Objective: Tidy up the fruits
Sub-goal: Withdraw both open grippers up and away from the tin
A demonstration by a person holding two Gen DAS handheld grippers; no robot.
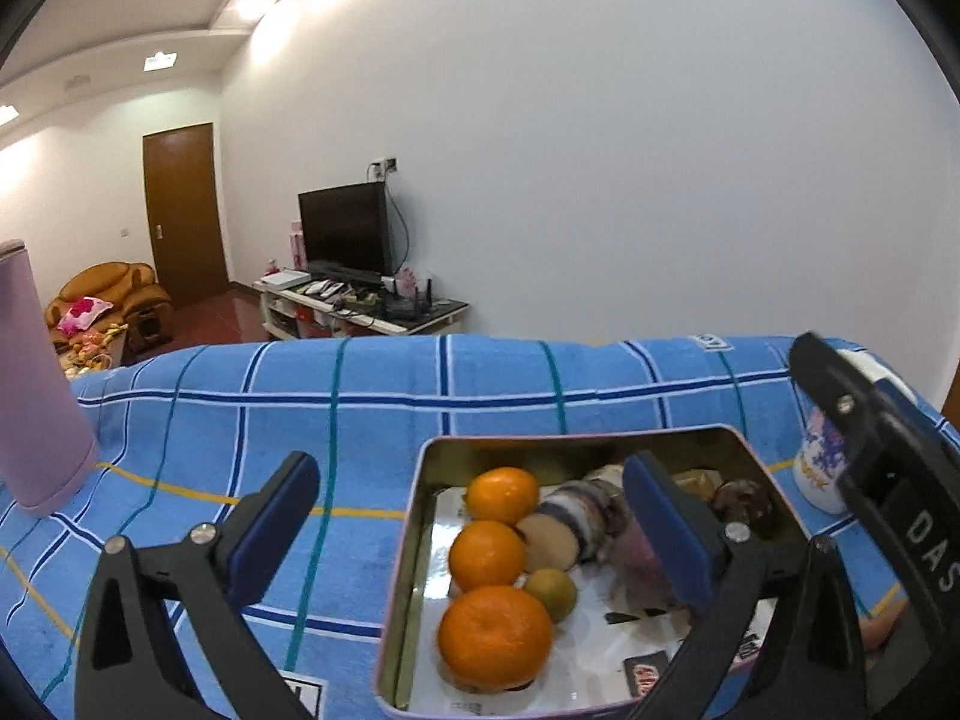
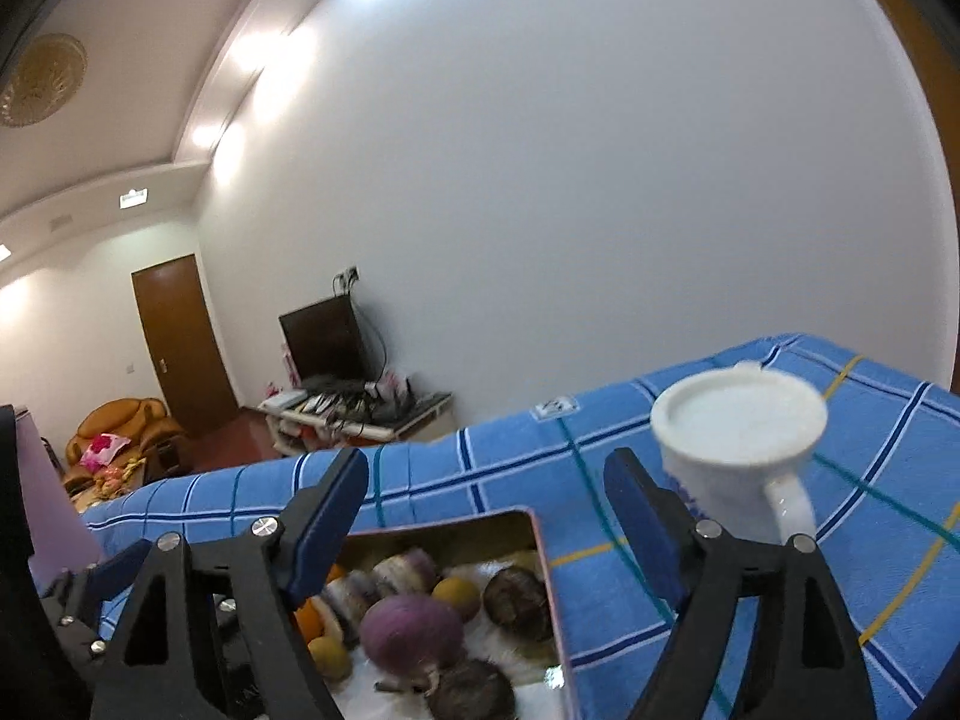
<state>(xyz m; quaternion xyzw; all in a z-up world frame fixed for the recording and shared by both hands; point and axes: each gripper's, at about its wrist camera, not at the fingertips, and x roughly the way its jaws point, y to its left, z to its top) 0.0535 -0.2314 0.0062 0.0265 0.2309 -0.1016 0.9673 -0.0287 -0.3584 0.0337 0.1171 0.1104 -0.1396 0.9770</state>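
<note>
A metal tin (image 1: 420, 480) with a pink rim sits on the blue checked cloth (image 1: 300, 408). In it lie three oranges (image 1: 487, 555), a small yellow-green fruit (image 1: 551, 593), a sliced purple-and-white root (image 1: 576, 516) and a purple onion (image 2: 411, 630), with dark round fruits (image 2: 516, 597) beside it. My left gripper (image 1: 471, 480) hangs open above the tin's near left part, nothing between its pads. My right gripper (image 2: 486, 480) is also open and empty, above the tin's (image 2: 540, 540) right side. Its black frame (image 1: 870, 480) shows at the right of the left wrist view.
A white mug (image 2: 738, 438) with a blue print stands on the cloth just right of the tin, close to my right gripper's outer finger. A tall lilac cylinder (image 1: 36, 390) stands at the far left. The table's far edge drops to a room with a TV stand (image 1: 360, 300).
</note>
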